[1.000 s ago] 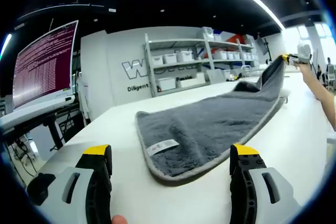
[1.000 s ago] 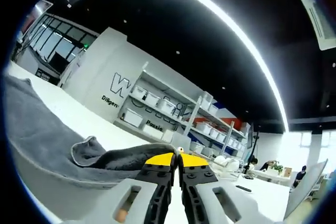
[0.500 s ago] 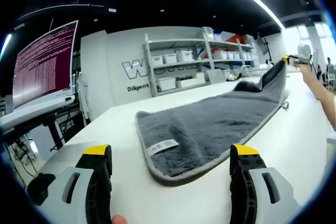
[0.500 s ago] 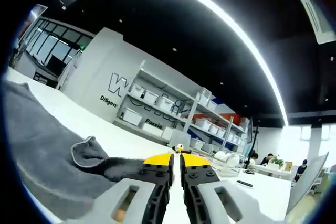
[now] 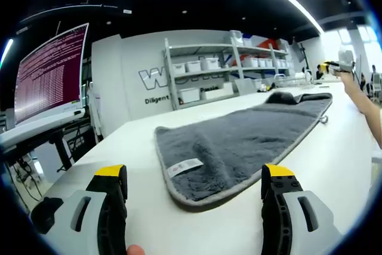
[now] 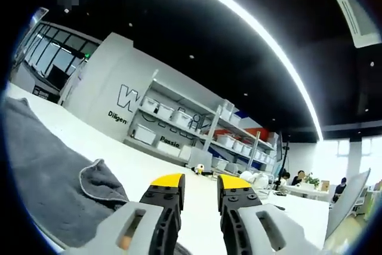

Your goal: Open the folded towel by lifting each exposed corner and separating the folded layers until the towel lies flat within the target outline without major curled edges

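While both pairs of jaws stand open and hold nothing, the grey towel [image 5: 239, 147] lies spread along the white surface [image 5: 137, 147], with one far corner [image 6: 101, 180] curled over. I'd have the right gripper [image 6: 200, 181] pinch that flap low and draw it outward. The left gripper [image 5: 194, 174] waits near the towel's label [image 5: 185, 167]. Shelves [image 5: 227, 70] and a monitor [image 5: 51, 73] stand well clear.

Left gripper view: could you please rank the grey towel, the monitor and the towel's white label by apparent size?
1. Grey towel, largest.
2. Monitor, nearly comparable.
3. White label, by far smallest.
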